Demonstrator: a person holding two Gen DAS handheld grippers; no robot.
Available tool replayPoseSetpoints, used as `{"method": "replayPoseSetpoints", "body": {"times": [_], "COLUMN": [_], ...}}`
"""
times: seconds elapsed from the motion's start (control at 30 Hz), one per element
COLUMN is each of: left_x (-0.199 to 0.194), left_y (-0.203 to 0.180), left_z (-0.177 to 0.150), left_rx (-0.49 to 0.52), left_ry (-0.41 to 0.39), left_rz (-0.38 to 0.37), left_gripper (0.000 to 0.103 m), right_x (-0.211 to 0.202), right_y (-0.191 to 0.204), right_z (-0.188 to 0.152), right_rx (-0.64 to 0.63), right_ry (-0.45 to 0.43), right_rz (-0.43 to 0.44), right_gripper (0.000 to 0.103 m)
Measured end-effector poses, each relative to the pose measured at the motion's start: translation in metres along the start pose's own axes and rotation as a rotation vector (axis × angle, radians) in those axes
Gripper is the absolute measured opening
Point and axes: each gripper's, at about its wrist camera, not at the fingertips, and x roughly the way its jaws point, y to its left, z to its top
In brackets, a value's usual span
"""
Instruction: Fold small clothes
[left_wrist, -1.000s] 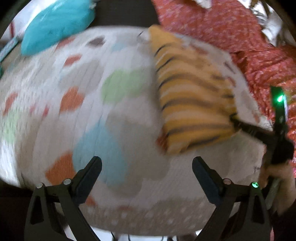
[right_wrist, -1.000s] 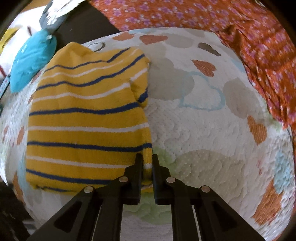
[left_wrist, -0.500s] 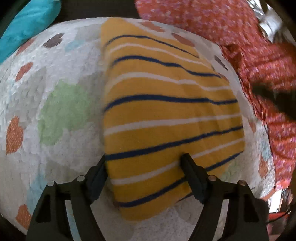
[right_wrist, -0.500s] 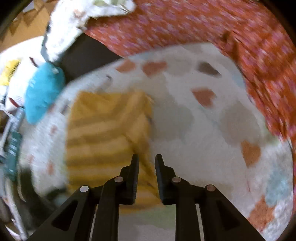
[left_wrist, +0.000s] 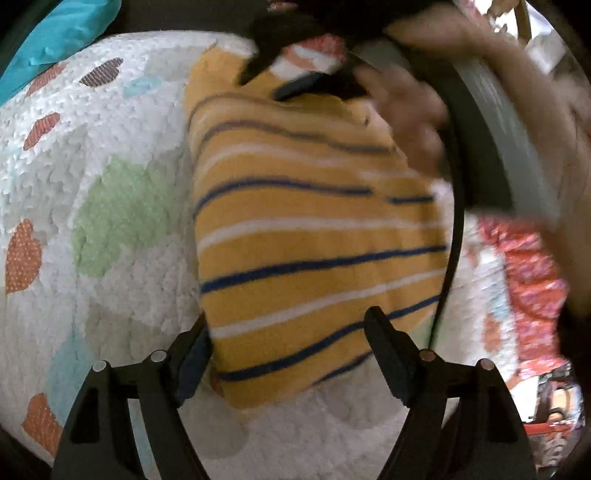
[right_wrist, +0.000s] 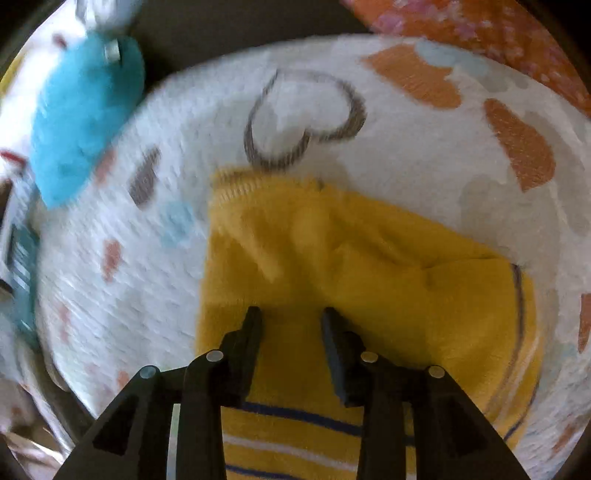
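Already well along. Left wrist view: the left tongs (left_wrist: 288, 354) stood wide apart, straddling the near edge of the yellow striped top (left_wrist: 314, 236), which lay on the white heart-print quilt (left_wrist: 110, 288). Whether the pads were touching the knit, I could not tell; nothing looked clamped. The garment read as a compact rectangle, sides apparently folded in. Farther right, a blurred hand (left_wrist: 410, 110) with the other tool crossed above the top's far end.

Right wrist view: the right tongs (right_wrist: 291, 328) were opening, with yellow knit showing below the gap but no fabric pinched. A folded flap lay across the upper part, ribbed collar edge (right_wrist: 236, 181) at the far left corner. A turquoise cloth (right_wrist: 85, 118) sat well apart at the quilt's left edge.

Judgement: side folds done; a last crosswise fold and smoothing probably remained. Other garments were not identifiable here.
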Motion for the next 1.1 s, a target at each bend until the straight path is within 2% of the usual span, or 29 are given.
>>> {"method": "replayPoseSetpoints", "body": {"times": [0.07,0.13,0.2,0.27,0.37,0.5,0.53,0.57,0.6,0.63,0.67,0.73,0.8,0.9,0.93,1.0,1.07,1.1], "left_x": [-0.019,-0.037,-0.043,-0.036,-0.009,0.051,0.056,0.056,0.056,0.052,0.048,0.031,0.018,0.008,0.01,0.015,0.019,0.019], "left_y": [0.008,0.022,0.036,0.049,0.06,0.046,0.042,0.037,0.03,0.025,0.022,0.02,0.024,0.034,0.037,0.041,0.04,0.038], "left_z": [0.007,0.017,0.032,0.046,0.062,0.085,0.088,0.091,0.093,0.096,0.098,0.104,0.115,0.131,0.135,0.134,0.126,0.119], "left_rx": [-0.025,-0.058,-0.083,-0.12,-0.182,-0.145,-0.137,-0.126,-0.116,-0.111,-0.101,-0.09,-0.105,-0.123,-0.122,-0.101,-0.057,-0.038], "left_ry": [-0.046,-0.112,-0.159,-0.156,-0.086,0.088,0.096,0.089,0.101,0.103,0.099,0.079,0.051,0.03,0.029,0.043,0.063,0.067], "left_rz": [-0.035,-0.04,-0.008,0.029,-0.041,-0.121,-0.122,-0.134,-0.158,-0.153,-0.15,-0.155,-0.156,-0.12,-0.083,0.017,0.081,0.094], "left_gripper": [0.078,0.079,0.08,0.08,0.081,0.083,0.091,0.091,0.091,0.085,0.079,0.074,0.073,0.073,0.073,0.073,0.073,0.073], "right_x": [-0.04,-0.073,-0.102,-0.109,-0.096,-0.061,-0.051,-0.041,-0.031,-0.021,-0.018,-0.024,-0.038,-0.05,-0.049,-0.038,-0.023,-0.021], "right_y": [-0.018,-0.04,-0.07,-0.095,-0.126,-0.148,-0.146,-0.142,-0.138,-0.131,-0.124,-0.112,-0.105,-0.101,-0.1,-0.098,-0.099,-0.098], "right_z": [-0.015,-0.035,-0.06,-0.082,-0.102,-0.117,-0.117,-0.115,-0.113,-0.111,-0.111,-0.109,-0.106,-0.1,-0.098,-0.095,-0.097,-0.1], "right_rx": [0.049,0.085,0.133,0.167,0.219,0.314,0.322,0.321,0.318,0.317,0.316,0.311,0.307,0.312,0.313,0.317,0.3,0.291], "right_ry": [-0.126,-0.22,-0.302,-0.32,-0.277,-0.244,-0.24,-0.229,-0.207,-0.174,-0.18,-0.199,-0.231,-0.268,-0.271,-0.261,-0.238,-0.247], "right_rz": [0.044,0.059,0.055,0.049,0.048,0.177,0.211,0.255,0.288,0.314,0.305,0.32,0.392,0.463,0.464,0.389,0.225,0.189], "right_gripper": [0.052,0.082,0.095,0.096,0.096,0.096,0.096,0.094,0.082,0.076,0.075,0.056,0.049,0.049,0.05,0.055,0.066,0.073]}}
